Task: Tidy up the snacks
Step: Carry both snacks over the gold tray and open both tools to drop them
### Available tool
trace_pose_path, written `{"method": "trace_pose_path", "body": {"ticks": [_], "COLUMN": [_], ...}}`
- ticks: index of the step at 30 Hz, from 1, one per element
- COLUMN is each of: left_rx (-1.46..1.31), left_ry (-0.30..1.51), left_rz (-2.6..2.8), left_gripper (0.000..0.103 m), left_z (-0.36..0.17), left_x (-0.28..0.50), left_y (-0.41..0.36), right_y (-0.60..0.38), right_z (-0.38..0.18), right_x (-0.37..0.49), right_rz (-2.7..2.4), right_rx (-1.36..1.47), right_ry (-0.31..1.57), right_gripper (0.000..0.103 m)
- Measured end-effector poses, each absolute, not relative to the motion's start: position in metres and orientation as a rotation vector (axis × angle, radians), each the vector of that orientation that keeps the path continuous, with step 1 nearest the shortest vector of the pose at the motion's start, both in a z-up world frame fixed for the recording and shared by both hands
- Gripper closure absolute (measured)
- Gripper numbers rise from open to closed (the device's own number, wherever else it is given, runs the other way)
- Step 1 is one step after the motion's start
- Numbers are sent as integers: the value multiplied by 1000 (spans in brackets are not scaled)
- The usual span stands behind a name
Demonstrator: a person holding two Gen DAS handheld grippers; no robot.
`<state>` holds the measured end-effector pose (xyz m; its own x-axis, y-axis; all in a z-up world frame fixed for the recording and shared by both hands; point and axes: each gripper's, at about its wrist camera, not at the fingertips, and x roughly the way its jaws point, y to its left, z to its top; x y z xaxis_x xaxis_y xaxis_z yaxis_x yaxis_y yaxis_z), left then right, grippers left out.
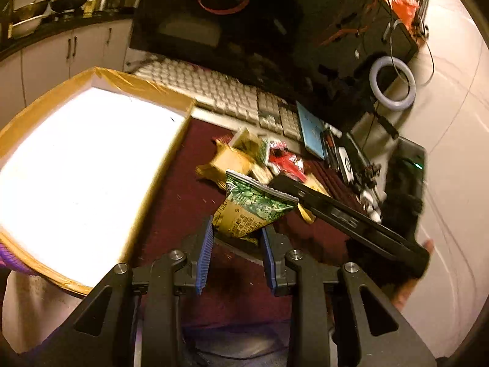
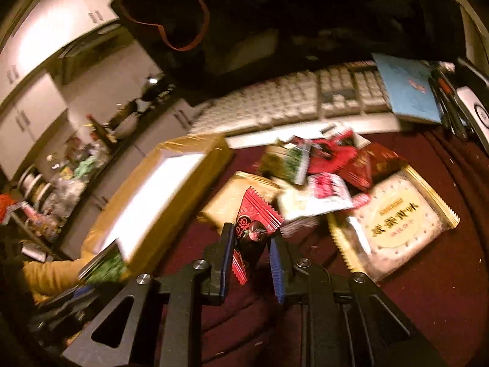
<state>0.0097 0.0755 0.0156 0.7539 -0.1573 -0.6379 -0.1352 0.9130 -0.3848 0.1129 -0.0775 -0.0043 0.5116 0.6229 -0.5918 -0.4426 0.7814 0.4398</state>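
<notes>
- Snacks lie heaped [image 2: 321,180] on our dark red mat [image 2: 428,260], at 12 o'clock from both grippers.
- Our left gripper [image 1: 237,241] is clamped on a green-and-gold packet [image 1: 253,208].
- Our right gripper [image 2: 252,249] pinches a red wrapper [image 2: 255,226].
- At 10 o'clock sits the tape-edged box [image 1: 146,87]; a keyboard [image 2: 290,104] lies beyond the heap.

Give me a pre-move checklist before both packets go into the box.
1. Left gripper holds the green packet between its pads: ok.
2. Right gripper holds the red packet: ok, though only by its middle.
3. Box open, white floor showing: ok.
4. The right gripper's arm crosses just beyond the green packet in the left view: not ok.
5. Snack pile left on the maroon mat: ok.
6. Whether the box already holds snacks: cannot tell.
</notes>
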Motion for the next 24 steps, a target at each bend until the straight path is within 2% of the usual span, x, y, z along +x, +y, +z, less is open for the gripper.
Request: {"method": "trace_pose_path", "body": {"ticks": [4, 8, 18, 24], "left_rx": [-418, -444, -448, -412], "left_ry": [694, 692, 811, 852], "left_rz": [95, 218, 440, 434], "left_gripper": [76, 76, 76, 76], "left_z": [28, 27, -13, -23], "left_x": [0, -6, 3, 9], "left_y": [103, 148, 217, 216], "right_y": [-52, 0, 124, 137], "right_z": [21, 24, -10, -23], "right_x": [103, 106, 107, 92], "right_rz": [767, 913, 1058, 1004], "right_rx": [226, 198, -78, -277], "right_ry": [767, 819, 925, 949], "right_gripper": [81, 81, 81, 84]}}
